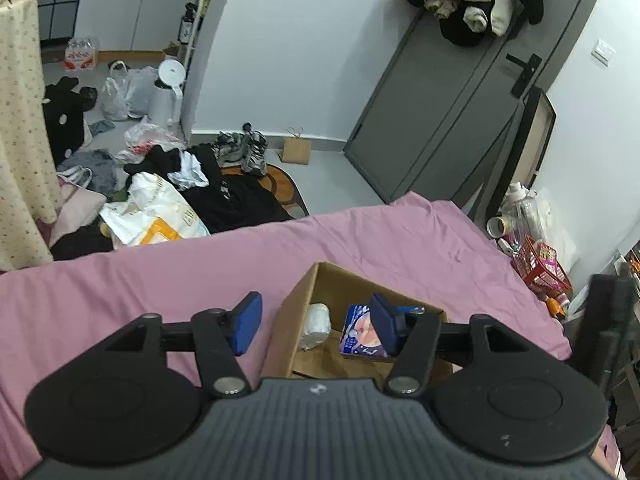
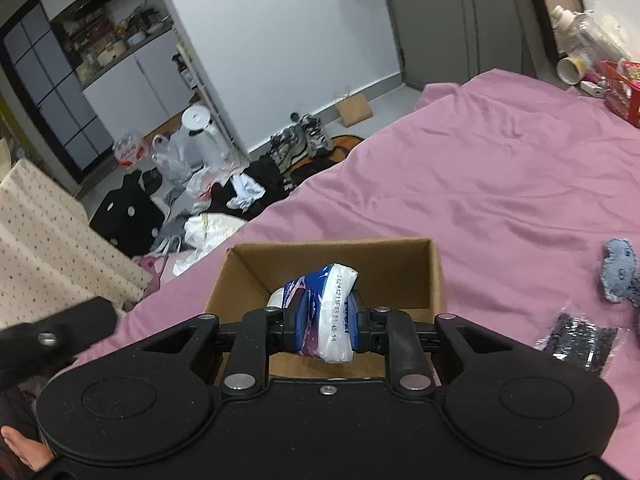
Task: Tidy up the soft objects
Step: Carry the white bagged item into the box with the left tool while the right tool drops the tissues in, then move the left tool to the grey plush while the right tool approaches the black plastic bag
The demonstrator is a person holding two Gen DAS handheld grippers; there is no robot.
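Right tongs [image 2: 325,326] clamp a blue-and-white tissue pack [image 2: 328,312] at frame centre, over the cardboard box [image 2: 436,276] on the pink bed [image 2: 500,184]; left tongs [image 1: 316,326] gape apart, empty, above that box.

Printed along the white end of the tissue pack [image 2: 334,312]: "2024 1211F03 00 45 14". Other lettering too blurred.

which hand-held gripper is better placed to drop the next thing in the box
Right. The right hand-held gripper is shut on a tissue pack above the open box. The left hand-held gripper is open and empty.
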